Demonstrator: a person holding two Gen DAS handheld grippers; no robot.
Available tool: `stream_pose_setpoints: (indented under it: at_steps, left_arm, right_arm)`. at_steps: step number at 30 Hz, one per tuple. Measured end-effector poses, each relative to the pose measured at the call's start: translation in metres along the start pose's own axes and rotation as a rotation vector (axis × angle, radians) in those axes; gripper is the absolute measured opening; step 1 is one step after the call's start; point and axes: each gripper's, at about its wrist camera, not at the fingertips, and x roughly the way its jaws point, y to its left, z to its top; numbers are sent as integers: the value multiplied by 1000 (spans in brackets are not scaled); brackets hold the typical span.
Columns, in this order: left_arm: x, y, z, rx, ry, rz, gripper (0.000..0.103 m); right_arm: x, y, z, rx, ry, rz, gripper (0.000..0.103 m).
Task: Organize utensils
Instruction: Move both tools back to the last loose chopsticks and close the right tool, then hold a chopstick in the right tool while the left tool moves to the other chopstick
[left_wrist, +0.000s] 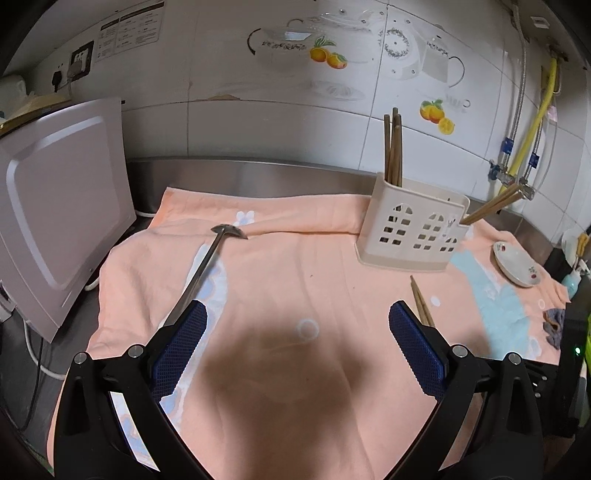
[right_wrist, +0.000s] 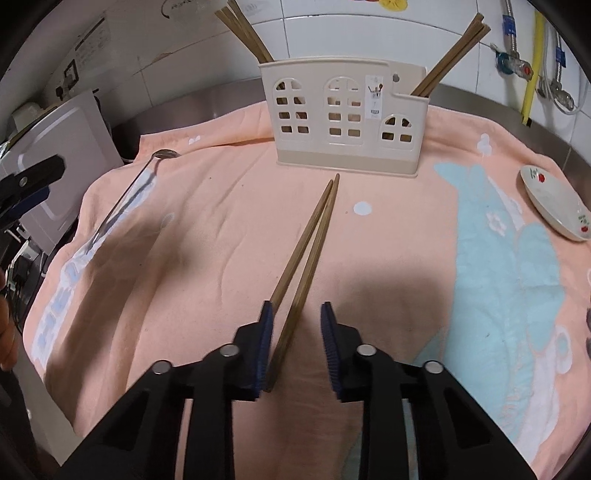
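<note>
A cream utensil holder (left_wrist: 410, 229) (right_wrist: 345, 118) stands on the peach towel (left_wrist: 295, 280) (right_wrist: 221, 229), with wooden chopsticks upright in its left end (left_wrist: 393, 147) (right_wrist: 243, 31) and slanting out of its right end (left_wrist: 495, 205) (right_wrist: 450, 55). A pair of chopsticks (right_wrist: 306, 254) (left_wrist: 421, 301) lies on the towel. My right gripper (right_wrist: 295, 347) is open, its pads either side of their near ends. A metal spoon (left_wrist: 207, 264) (right_wrist: 122, 203) lies at the left. My left gripper (left_wrist: 297, 347) is open and empty, its left finger beside the spoon's handle.
A white appliance (left_wrist: 55, 214) (right_wrist: 62, 147) stands at the left edge of the towel. A small flowered dish (left_wrist: 519, 264) (right_wrist: 557, 206) sits at the right. A tiled wall with pipes and a yellow hose (left_wrist: 532, 122) runs behind the steel counter.
</note>
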Motion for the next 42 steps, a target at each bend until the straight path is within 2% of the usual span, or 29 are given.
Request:
stream_pose_setpoints:
  at_steps: [7, 13, 21, 42]
  left_arm:
    - [-3, 15, -8, -25, 9, 3, 98]
    - [-4, 26, -13, -45, 13, 3, 98]
    - [-1, 28, -16, -45, 24, -5, 98]
    - [4, 22, -26, -34, 58, -6, 98]
  right_arm:
    - [12, 6, 1, 21, 17, -9, 14]
    - [22, 7, 3, 37, 30, -33, 12]
    - [32, 6, 3, 45, 55, -58, 11]
    - [30, 8, 1, -7, 39, -105, 9]
